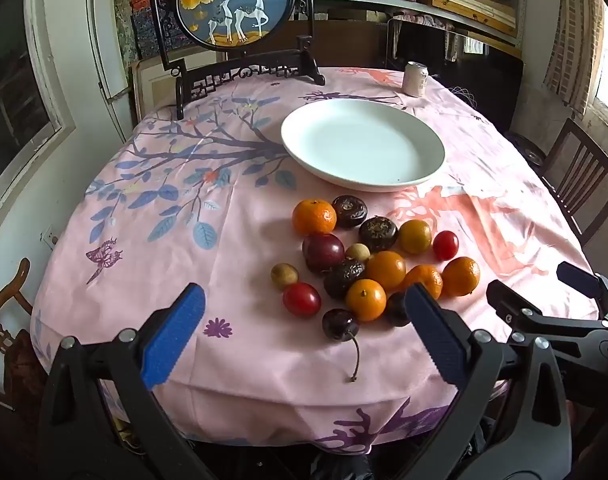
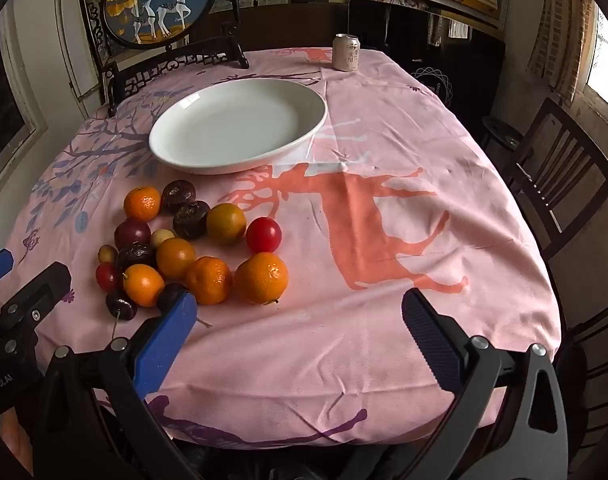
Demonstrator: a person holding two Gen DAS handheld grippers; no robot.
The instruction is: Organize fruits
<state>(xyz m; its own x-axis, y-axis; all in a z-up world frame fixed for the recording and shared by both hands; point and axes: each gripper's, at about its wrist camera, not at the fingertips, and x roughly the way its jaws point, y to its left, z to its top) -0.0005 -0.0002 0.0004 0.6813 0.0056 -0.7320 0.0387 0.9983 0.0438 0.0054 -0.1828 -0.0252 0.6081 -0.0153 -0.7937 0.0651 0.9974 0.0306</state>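
Note:
A loose pile of fruit [image 1: 378,268] lies on the pink tablecloth: several mandarins [image 1: 314,217], red cherry tomatoes [image 1: 301,299], dark cherries [image 1: 340,324], brown water chestnuts [image 1: 349,211] and small longans [image 1: 284,276]. The pile also shows in the right wrist view [image 2: 192,248]. A white empty plate [image 1: 363,144] sits behind it, also in the right wrist view [image 2: 240,124]. My left gripper [image 1: 304,300] is open and empty, hovering just in front of the pile. My right gripper [image 2: 300,308] is open and empty, to the right of the pile near a mandarin [image 2: 261,277].
A drink can [image 1: 416,78] stands at the table's far edge, also in the right wrist view [image 2: 346,52]. A framed deer screen [image 1: 234,4] stands at the far left. Wooden chairs [image 2: 560,176] stand along the right side. The tablecloth [image 2: 384,220] hangs over the near edge.

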